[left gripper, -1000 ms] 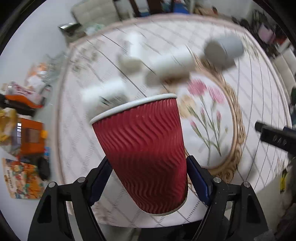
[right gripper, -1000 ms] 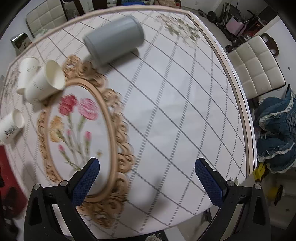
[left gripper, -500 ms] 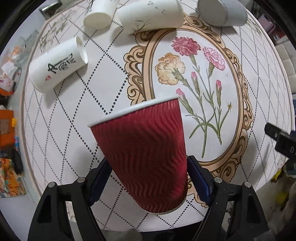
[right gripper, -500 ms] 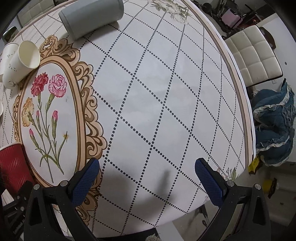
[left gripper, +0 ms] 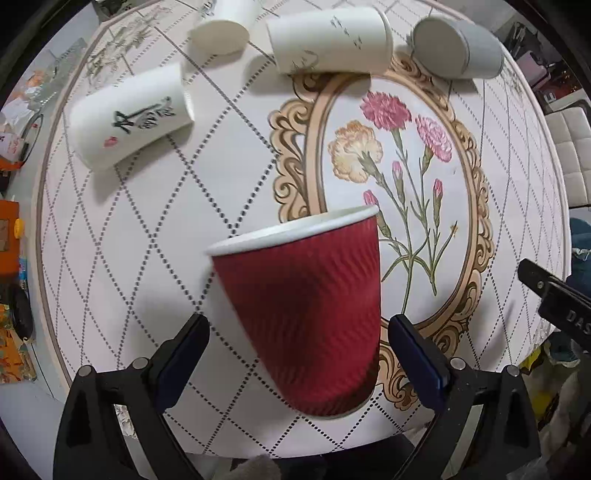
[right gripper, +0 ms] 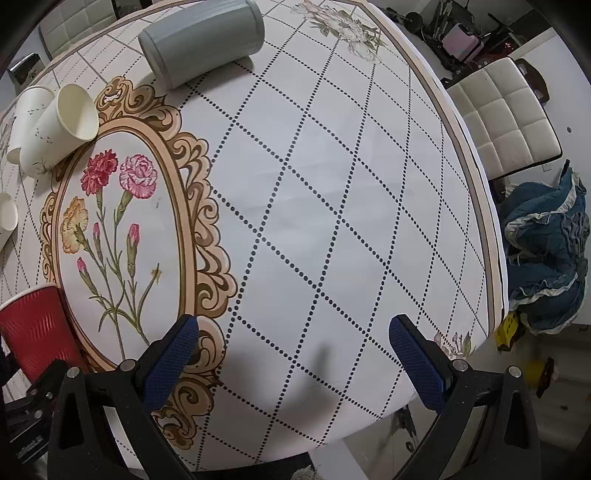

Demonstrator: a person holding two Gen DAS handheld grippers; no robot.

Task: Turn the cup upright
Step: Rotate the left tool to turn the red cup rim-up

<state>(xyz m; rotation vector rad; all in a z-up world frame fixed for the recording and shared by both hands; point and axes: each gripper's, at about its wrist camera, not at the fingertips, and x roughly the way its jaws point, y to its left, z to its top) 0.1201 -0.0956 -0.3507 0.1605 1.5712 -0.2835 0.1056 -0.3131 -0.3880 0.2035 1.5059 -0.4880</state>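
A red ribbed paper cup (left gripper: pixel 310 314) with a white rim stands mouth up on the table near its front edge, between the fingers of my left gripper (left gripper: pixel 298 341). The jaws stand wide, with a gap on each side of the cup. The cup also shows at the left edge of the right wrist view (right gripper: pixel 35 328). My right gripper (right gripper: pixel 293 345) is open and empty above the tablecloth, to the right of the cup.
Three white paper cups (left gripper: pixel 133 118) (left gripper: pixel 221 27) (left gripper: pixel 328 38) and a grey cup (left gripper: pixel 458 48) lie on their sides at the back of the round table (right gripper: pixel 332 206). A white chair (right gripper: pixel 506 118) and blue cloth (right gripper: pixel 546 254) are on the right.
My left gripper has opened and let go of the red cup, which now stands on the table. The right gripper has barely moved.
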